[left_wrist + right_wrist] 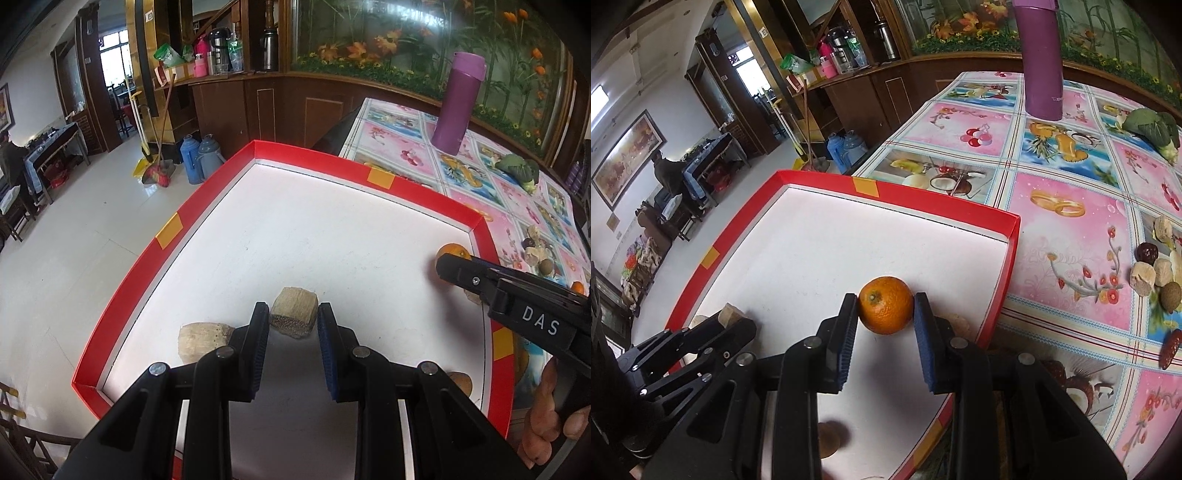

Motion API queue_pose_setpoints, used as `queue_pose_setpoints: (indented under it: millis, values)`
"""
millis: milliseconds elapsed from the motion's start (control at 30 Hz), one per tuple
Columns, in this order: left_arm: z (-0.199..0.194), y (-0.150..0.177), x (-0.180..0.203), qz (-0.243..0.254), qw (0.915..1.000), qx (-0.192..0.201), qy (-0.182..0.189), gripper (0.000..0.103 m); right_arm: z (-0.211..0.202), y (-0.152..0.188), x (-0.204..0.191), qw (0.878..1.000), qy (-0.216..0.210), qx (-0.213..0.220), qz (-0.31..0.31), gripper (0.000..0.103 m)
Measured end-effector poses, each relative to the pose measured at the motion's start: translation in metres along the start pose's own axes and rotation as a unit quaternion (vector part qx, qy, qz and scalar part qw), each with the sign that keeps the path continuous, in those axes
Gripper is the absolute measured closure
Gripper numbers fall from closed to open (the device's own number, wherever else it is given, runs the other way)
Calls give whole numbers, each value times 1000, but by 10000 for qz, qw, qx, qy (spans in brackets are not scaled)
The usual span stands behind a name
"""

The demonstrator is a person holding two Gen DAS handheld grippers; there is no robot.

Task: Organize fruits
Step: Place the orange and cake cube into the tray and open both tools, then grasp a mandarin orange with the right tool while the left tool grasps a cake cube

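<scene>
A red-rimmed white tray (314,157) lies on the table. My left gripper (293,308) is low over its near part, shut on a tan fibrous chunk (293,314) held at the fingertips. In the right wrist view my right gripper (886,297) is shut on an orange (885,304), down at the tray floor (820,251) by the right rim. The left wrist view shows the right gripper (448,267) at the tray's right side, with the orange (452,250) peeking from behind it. The left gripper (727,325) with its chunk (730,314) appears at the lower left of the right wrist view.
In the tray lie a second tan chunk (201,341), a brown round fruit (460,382) and a pale piece (960,325). On the patterned tablecloth to the right are several loose fruits (1145,278), a red date (1171,349), a purple bottle (1041,59) and a green vegetable (1152,129).
</scene>
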State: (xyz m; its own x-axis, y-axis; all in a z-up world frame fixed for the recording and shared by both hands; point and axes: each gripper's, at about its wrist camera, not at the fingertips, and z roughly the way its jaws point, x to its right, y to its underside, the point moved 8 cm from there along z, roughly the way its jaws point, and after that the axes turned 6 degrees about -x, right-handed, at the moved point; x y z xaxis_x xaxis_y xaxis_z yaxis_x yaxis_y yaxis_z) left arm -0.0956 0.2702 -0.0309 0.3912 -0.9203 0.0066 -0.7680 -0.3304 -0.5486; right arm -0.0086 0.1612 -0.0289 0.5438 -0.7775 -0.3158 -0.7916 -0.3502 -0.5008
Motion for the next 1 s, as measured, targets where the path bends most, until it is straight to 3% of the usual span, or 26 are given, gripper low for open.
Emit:
queue_pose_setpoints:
  millis: [67, 200, 367, 433, 567, 1000]
  values:
    - [1, 1, -1, -1, 10000, -17, -18, 74, 1, -1, 0, 10000, 22, -11, -35, 68]
    - [2, 2, -3, 0, 10000, -17, -75, 67, 1, -1, -5, 9999, -94, -38, -126, 54]
    - [-2, 1, -3, -38, 9999, 15, -129, 60, -3, -1, -6, 9996, -251, -64, -82, 51]
    - [-4, -1, -4, -57, 9998, 32, -164, 58, -9, -3, -3, 9994, -339, 12, 12, 50]
    - [-9, -2, -5, -89, 9997, 61, -234, 53, -27, -9, 8, 9985, -383, 321, 234, 38]
    - [-33, -9, 28, 244, 9990, 268, -264, 50, -80, -19, 92, 9923, -234, 838, 887, 38]
